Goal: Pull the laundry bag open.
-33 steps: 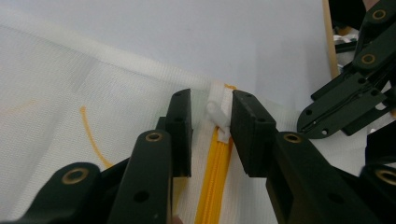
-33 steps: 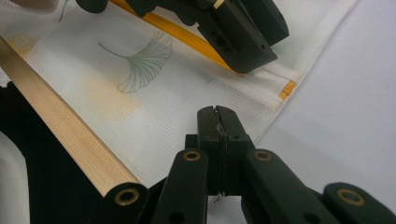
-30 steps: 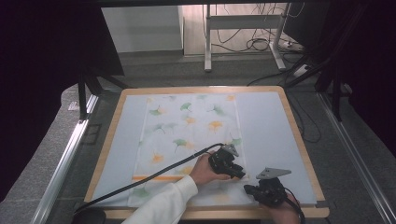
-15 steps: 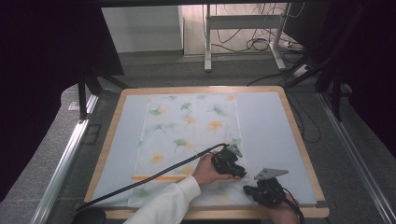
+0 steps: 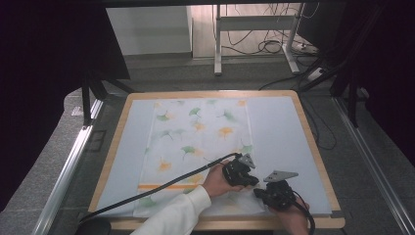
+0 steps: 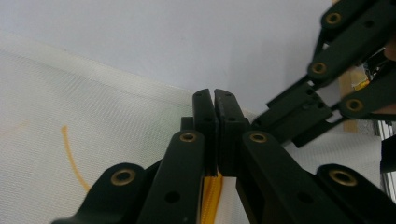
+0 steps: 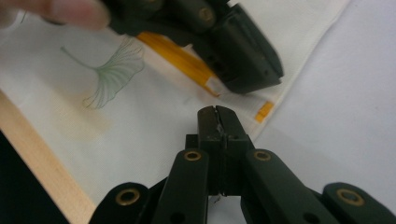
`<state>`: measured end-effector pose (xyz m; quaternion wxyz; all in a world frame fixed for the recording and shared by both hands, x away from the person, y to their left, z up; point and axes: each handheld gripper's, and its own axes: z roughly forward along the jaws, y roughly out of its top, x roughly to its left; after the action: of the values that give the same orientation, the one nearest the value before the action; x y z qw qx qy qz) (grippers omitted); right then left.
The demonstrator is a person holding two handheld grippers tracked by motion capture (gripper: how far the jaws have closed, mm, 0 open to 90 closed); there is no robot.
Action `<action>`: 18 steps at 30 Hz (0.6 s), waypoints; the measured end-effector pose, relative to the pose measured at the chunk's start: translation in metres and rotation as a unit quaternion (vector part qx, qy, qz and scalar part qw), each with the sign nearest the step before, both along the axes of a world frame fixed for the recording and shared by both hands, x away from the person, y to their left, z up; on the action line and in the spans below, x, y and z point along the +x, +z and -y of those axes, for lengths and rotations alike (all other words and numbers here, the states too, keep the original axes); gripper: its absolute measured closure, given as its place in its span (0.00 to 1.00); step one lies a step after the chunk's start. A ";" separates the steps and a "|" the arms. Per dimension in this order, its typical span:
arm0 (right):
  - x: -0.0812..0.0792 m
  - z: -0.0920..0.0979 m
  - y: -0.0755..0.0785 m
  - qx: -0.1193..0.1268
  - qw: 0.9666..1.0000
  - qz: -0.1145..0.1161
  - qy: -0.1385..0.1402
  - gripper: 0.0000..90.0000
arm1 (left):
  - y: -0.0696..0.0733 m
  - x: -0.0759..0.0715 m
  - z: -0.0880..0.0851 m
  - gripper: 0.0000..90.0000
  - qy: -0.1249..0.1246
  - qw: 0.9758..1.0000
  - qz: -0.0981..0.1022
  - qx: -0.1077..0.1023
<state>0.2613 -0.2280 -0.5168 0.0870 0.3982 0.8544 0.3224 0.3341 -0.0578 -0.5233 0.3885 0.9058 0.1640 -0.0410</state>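
High view: a cloth [image 5: 200, 142] printed with leaves lay flat on the table [image 5: 293, 132], left of centre. Both grippers worked at its near right corner, close together. The left gripper [image 5: 240, 172] sat on the cloth edge. In the left gripper view its jaws were closed on a fold of cloth [image 6: 212, 196] with an orange stripe. The right gripper [image 7: 217, 116] had its jaws pressed together on a thin bit of cloth [image 7: 140, 121] edge, just beside the left gripper [image 7: 243, 51].
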 end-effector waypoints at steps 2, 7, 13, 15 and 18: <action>0.001 0.001 0.000 0.005 1.000 -0.006 -0.006 0.99 | 0.000 -0.001 0.000 1.00 -0.005 1.000 -0.002 0.001; 0.000 0.002 -0.001 0.013 1.000 -0.013 -0.017 0.99 | 0.001 -0.004 0.000 1.00 -0.010 1.000 0.012 0.012; 0.000 0.003 -0.001 0.014 1.000 -0.012 -0.019 0.99 | -0.001 -0.004 0.000 0.98 -0.014 1.000 0.011 0.017; -0.001 0.004 -0.001 0.015 1.000 -0.013 -0.020 0.99 | -0.001 -0.004 0.000 0.98 -0.015 1.000 0.013 0.019; -0.001 0.004 -0.002 0.018 1.000 -0.013 -0.022 0.99 | 0.000 -0.005 0.000 0.99 -0.016 0.999 0.016 0.024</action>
<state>0.2606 -0.2320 -0.5186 0.0757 0.4229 0.8405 0.3300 0.3290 -0.0574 -0.5230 0.3689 0.9178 0.1439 -0.0286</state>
